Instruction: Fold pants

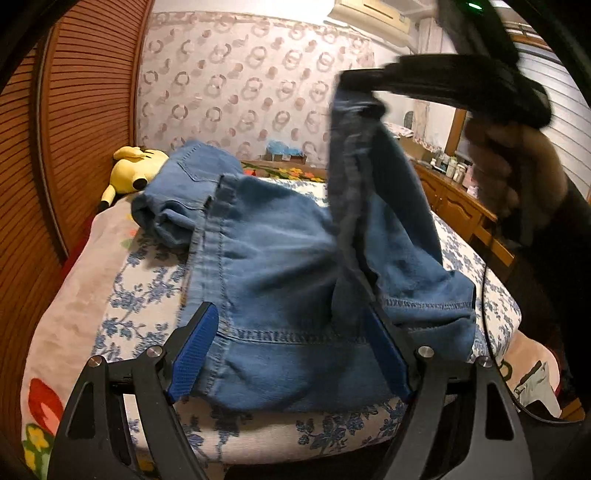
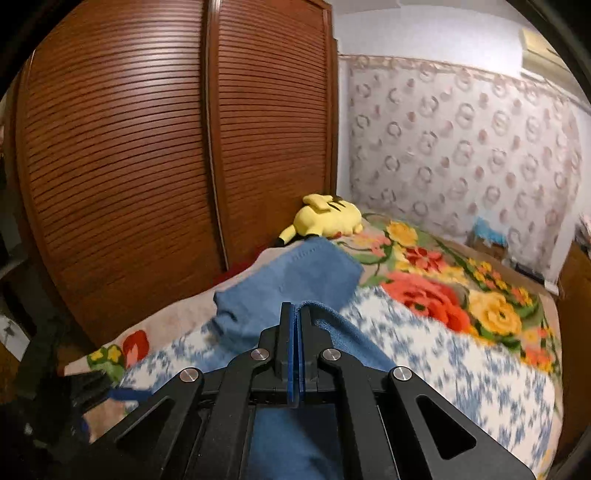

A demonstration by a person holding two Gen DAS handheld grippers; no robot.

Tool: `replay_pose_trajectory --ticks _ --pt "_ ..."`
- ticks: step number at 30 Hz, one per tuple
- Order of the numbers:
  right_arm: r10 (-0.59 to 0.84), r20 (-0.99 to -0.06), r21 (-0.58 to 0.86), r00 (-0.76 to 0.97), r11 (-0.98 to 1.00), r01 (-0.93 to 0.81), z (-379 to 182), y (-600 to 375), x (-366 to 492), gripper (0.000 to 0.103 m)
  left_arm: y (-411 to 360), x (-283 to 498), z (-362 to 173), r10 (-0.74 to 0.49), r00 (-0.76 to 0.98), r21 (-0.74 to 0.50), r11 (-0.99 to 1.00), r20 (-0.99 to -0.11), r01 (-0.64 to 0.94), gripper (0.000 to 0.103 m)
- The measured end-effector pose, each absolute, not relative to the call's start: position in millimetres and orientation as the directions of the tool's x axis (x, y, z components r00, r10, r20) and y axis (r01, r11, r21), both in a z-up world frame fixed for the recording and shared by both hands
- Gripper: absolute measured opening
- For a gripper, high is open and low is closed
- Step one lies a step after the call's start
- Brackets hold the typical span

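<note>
No legible text, label or number anywhere.

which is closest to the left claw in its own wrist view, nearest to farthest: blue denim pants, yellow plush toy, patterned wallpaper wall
1. Blue denim pants: hem lies between the open left claw fingers.
2. Yellow plush toy: far left on the bed, beyond the pants.
3. Patterned wallpaper wall: behind the bed, farthest.

One jeans (image 1: 280, 258). One plush (image 1: 135, 170). One bed (image 1: 122, 295). Two grippers: left (image 1: 291, 350), right (image 2: 295, 314). One hand (image 1: 517, 173). Two wardrobe doors (image 2: 118, 166). One air conditioner (image 1: 373, 14).
</note>
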State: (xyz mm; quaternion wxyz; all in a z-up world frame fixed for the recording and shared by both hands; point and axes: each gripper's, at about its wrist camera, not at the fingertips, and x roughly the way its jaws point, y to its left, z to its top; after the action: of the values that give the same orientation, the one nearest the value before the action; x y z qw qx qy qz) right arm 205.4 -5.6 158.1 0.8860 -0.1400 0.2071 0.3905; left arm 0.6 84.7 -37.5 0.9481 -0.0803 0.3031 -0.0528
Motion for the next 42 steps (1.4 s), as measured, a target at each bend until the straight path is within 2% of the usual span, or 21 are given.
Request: replay_pose_trajectory --ticks 5,8,9,11,12,13,15,18,20,24,27,29,31,42 --pt "0.613 -0.525 -0.109 0.591 0.64 -0.761 136.6 26.2 226.0 0.001 93.6 4.5 -36.8 -0.15 0.811 -0.195 0.98 -0.565 0.046 0.081" --pt "0.613 -0.566 -0.053 0.551 0.64 -0.767 122.5 29.8 240.4 0.001 93.9 7.7 -39.9 -0.163 0.807 -0.203 0.978 -0.568 0.054 0.081" --pt "0.608 -0.581 -0.047 0.541 0.639 -0.768 120.3 30.2 243.9 0.004 93.3 9.7 -40.5 -0.165 0.805 -0.204 0.977 -0.569 0.056 0.081" --pt "0.574 -0.606 -0.07 0.552 0.652 -0.755 119.1 33.2 252.5 0.02 92.2 15.0 -43.3 -0.168 0.798 -0.206 0.977 -0.579 0.055 0.081" --pt "0.567 -0.606 -0.072 0.558 0.659 -0.749 118.1 28.7 254.6 0.034 91.1 18.0 -44.4 -0.167 0.797 -0.204 0.977 -0.581 0.057 0.081" --pt "0.569 -0.599 -0.069 0.564 0.665 -0.744 119.5 22.3 256.1 0.043 90.0 19.9 -44.8 -0.166 0.796 -0.201 0.978 -0.582 0.057 0.081" --pt "0.564 -0.581 -0.069 0.587 0.685 -0.726 123.7 9.4 252.0 0.048 88.2 24.6 -46.7 -0.162 0.794 -0.196 0.979 -0.586 0.055 0.081" --pt "0.555 -0.563 -0.058 0.612 0.712 -0.699 127.5 -27.8 243.5 0.048 86.5 32.5 -49.2 -0.164 0.787 -0.195 0.979 -0.595 0.057 0.067" --pt "0.539 -0.556 -0.066 0.633 0.73 -0.68 127.0 -55.9 232.2 0.048 84.0 38.1 -52.1 -0.168 0.778 -0.189 0.98 -0.605 0.065 0.054" --pt "0.497 -0.561 -0.075 0.663 0.766 -0.638 114.3 -100.6 212.0 0.048 78.4 47.9 -58.0 -0.133 0.764 -0.145 0.988 -0.631 0.053 0.045" --pt "0.466 -0.589 -0.068 0.66 0.785 -0.615 98.7 -120.0 185.5 0.048 76.2 48.7 -63.3 -0.116 0.758 -0.126 0.991 -0.642 0.045 0.029" --pt "0.463 -0.608 -0.052 0.646 0.788 -0.613 90.1 -128.5 174.2 0.048 76.4 46.7 -62.1 -0.102 0.761 -0.108 0.993 -0.641 0.042 0.015" --pt "0.463 -0.627 -0.03 0.626 0.789 -0.614 84.7 -135.5 162.7 0.048 78.0 42.5 -58.1 -0.105 0.769 -0.106 0.993 -0.631 0.049 0.006" --pt "0.46 -0.694 0.023 0.554 0.783 -0.622 53.1 -160.8 126.7 0.048 79.6 35.9 -54.6 -0.114 0.775 -0.114 0.992 -0.621 0.054 0.004"
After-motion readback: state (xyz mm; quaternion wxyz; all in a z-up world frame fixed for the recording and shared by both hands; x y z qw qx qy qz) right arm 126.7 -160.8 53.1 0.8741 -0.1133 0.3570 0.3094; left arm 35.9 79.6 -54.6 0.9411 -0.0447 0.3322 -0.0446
